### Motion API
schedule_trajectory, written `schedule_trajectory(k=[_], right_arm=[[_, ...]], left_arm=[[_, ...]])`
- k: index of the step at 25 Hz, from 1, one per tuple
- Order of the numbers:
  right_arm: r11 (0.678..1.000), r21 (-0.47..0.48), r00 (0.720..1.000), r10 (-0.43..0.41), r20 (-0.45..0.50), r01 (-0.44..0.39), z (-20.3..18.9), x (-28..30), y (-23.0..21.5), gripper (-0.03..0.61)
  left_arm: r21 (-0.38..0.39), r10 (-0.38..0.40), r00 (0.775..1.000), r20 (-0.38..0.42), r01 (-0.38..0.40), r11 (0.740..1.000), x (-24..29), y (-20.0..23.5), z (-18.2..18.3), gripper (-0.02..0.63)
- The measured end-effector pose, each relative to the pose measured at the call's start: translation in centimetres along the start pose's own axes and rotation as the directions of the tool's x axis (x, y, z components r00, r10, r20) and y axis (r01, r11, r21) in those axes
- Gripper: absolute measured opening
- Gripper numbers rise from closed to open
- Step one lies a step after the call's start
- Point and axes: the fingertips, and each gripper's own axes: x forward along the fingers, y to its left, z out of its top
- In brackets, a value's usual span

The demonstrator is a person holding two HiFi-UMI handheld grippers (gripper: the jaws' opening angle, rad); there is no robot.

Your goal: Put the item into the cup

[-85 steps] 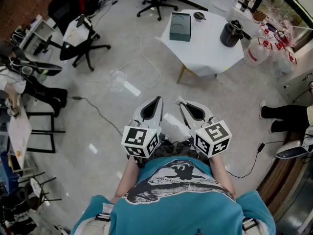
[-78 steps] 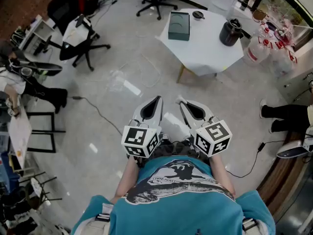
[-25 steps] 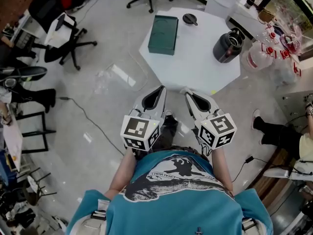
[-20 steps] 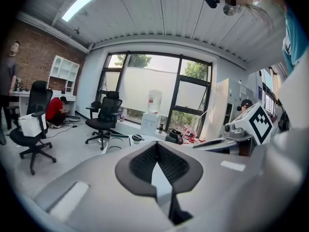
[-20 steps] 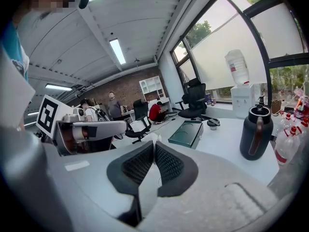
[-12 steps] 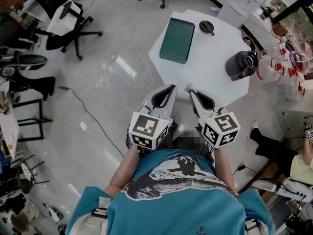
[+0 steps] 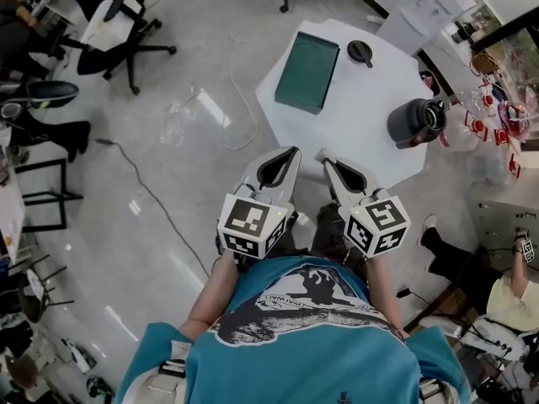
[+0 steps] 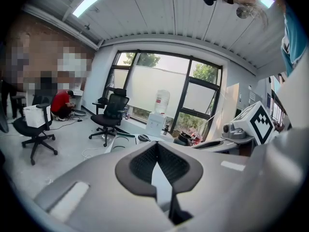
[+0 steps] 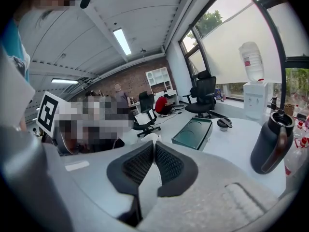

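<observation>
A white table (image 7: 358, 133) stands just ahead of me. On it lie a flat green box (image 7: 310, 70), a small black lid (image 7: 360, 53) and a dark jug-like cup (image 7: 415, 123) with a handle. The right gripper view shows the green box (image 9: 194, 133), the lid (image 9: 223, 123) and the dark cup (image 9: 272, 141) close by at the right. My left gripper (image 7: 292, 150) and right gripper (image 7: 322, 153) are held side by side at the table's near edge. Both are shut with nothing between the pads, as the left gripper (image 8: 155, 145) and the right gripper (image 9: 153, 143) show in their own views.
Office chairs (image 7: 126, 32) stand at the far left, and a cable (image 7: 152, 200) runs across the floor. Clear bottles (image 7: 484, 129) and a water dispenser (image 7: 417, 11) crowd the table's right and far sides. A seated person's leg (image 7: 446, 251) is at the right.
The table with its box, lid and cup has drawn closer, from far ahead to just under my gripper tips. Both grippers stay shut and side by side.
</observation>
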Motion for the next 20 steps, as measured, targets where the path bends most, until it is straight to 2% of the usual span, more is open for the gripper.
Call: schedule_trajectory(k=[10, 20], right_arm=[[0.998, -0.013, 0.998, 0.06, -0.005, -0.06, 1.4, -1.0, -5.7, 0.014], [0.983, -0.037, 0.984, 0.179, -0.019, -0.18, 3.3, -3.5, -12.2, 0.014]], left_arm=[[-0.006, 0.1, 0.995, 0.016, -0.1, 0.995, 4.0, -1.4, 1.3, 0.018], [0.0, 0.242, 0.97, 0.03, -0.242, 0.97, 9.4, -5.4, 2.9, 0.018]])
